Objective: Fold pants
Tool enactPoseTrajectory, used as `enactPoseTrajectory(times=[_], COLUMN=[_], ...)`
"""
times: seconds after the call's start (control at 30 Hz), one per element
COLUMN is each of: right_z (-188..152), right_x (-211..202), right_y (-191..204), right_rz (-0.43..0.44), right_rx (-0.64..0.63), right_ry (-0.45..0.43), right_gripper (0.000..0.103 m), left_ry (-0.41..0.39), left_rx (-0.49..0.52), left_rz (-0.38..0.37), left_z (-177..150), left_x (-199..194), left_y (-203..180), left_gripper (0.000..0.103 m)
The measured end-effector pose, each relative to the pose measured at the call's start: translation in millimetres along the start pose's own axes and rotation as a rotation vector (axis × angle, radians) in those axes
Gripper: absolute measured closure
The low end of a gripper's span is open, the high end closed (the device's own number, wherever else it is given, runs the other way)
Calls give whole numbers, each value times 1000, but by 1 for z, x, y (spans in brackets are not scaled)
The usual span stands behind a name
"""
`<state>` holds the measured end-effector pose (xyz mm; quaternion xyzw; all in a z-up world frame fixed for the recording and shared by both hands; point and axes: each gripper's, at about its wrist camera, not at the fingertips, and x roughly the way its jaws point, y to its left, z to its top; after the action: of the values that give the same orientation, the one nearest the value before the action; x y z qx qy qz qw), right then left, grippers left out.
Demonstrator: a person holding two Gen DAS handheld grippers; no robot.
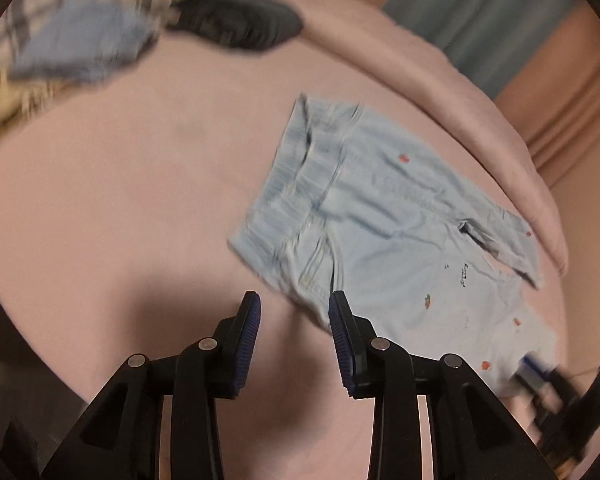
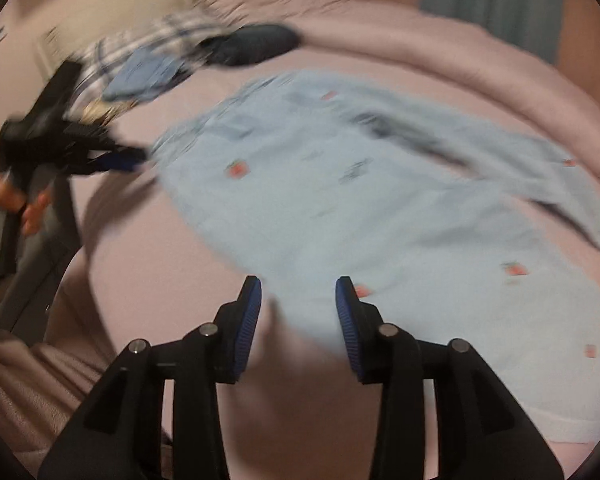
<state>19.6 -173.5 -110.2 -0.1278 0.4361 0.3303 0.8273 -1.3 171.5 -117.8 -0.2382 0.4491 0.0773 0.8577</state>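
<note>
Left gripper (image 1: 294,312) fingers parted, pants (image 1: 380,232) waistband sharp, right view blurred

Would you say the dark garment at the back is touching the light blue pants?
Apart. The left wrist view shows bare pink bedsheet between the dark garment and the pants.
</note>
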Motion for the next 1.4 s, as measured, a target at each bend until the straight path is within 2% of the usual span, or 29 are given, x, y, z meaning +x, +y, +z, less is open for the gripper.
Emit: enactPoseTrajectory(times=[0.07,0.17,0.27,0.37,0.4,0.43,0.47,0.5,0.53,0.63,0.7,0.73,0.8,0.83,0.87,0.9,1.0,1.07,1.13,1.27,1.4], right_z=[6,18,28,38,38,35,27,16,11,0,-6,-7,-6,-3,4,12,41,71,102,150,201], right_x=[-2,9,26,39,42,55,66,78,70,53,46,42,30,25,21,21,28,49,72,109,140], right_y=[-24,-61,-94,-97,-96,-97,-104,-112,-117,-140,-150,-156,-165,-166,-165,-160,-144,-133,-123,-122,-154], right_rz=[-87,-261,-290,-287,-277,-300,-350,-369,-335,-339,-396,-417,-459,-463,-442,-404,-264,-172,-137,-136,-242], right_rx=[47,98,168,150,134,117,100,92,110,205,197,210,259,274,280,277,230,173,91,-34,-159], right_ry=[-7,25,35,14,10,63,138,190,124,159,191,215,243,235,203,172,89,58,38,45,88], right_gripper=[64,64,66,69,71,71,71,71,71,71,70,61,57,56,55,55,52,52,52,53,53], left_ry=[-27,-22,-15,2,43,69,20,20,31,61,73,75,65,61,35,9,-35,-53,-37,64,169], left_rx=[67,132,221,358,396,408,412,419,426,403,393,394,409,415,426,436,436,455,498,643,763], left_rz=[-12,-51,-38,45,128,155,97,78,68,40,44,15,-34,-34,2,2,-77,-71,-54,-92,-67], left_z=[10,23,26,26,24,22,22,22,22,24,25,25,28,31,36,40,68,92,109,144,174], left_x=[6,31,53,86,104,117,113,110,108,95,83,76,66,65,63,60,62,76,92,136,184], left_y=[-16,-39,-65,-87,-86,-77,-68,-63,-58,-49,-45,-44,-46,-47,-51,-54,-65,-75,-83,-109,-123], left_gripper=[59,56,56,56,56,55,54,56,59,63,60,57,46,32,19,16,15,15,15,15,15])
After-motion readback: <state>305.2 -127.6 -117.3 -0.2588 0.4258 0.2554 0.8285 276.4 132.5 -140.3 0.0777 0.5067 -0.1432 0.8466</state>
